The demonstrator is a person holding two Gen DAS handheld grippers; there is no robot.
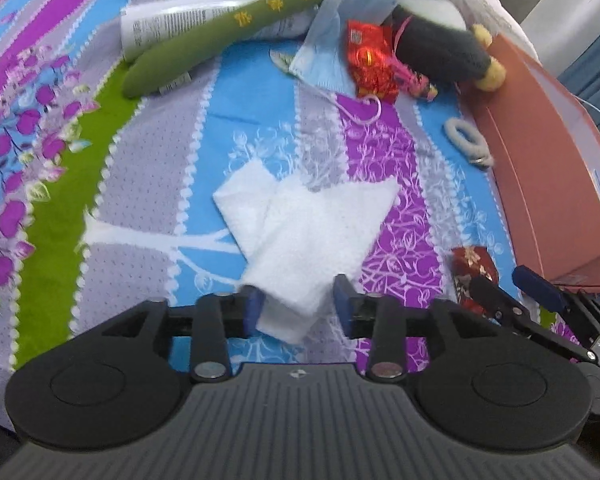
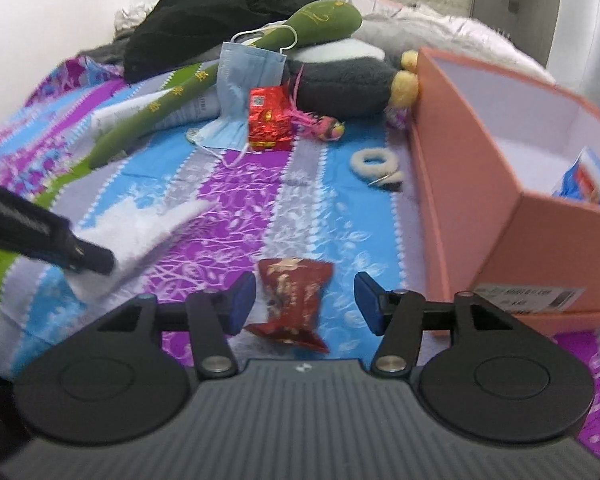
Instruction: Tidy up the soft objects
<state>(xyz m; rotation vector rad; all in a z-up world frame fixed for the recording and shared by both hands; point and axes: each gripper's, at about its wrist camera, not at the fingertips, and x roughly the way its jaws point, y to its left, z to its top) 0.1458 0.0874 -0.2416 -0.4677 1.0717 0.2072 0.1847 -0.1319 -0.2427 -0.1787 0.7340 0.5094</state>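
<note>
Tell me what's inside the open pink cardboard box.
In the right wrist view, the pink cardboard box holds a blue-and-white packet at its near end. Its near wall hides the floor beneath; the rest looks bare white.

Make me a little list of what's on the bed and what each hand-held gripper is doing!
left hand-held gripper: open, white cloth between its fingers
right hand-held gripper: open, dark red packet between its fingers
box: pink box, open, to the right
back of bed: blue face mask, long green plush, bright red packet
near box: white hair tie
</note>
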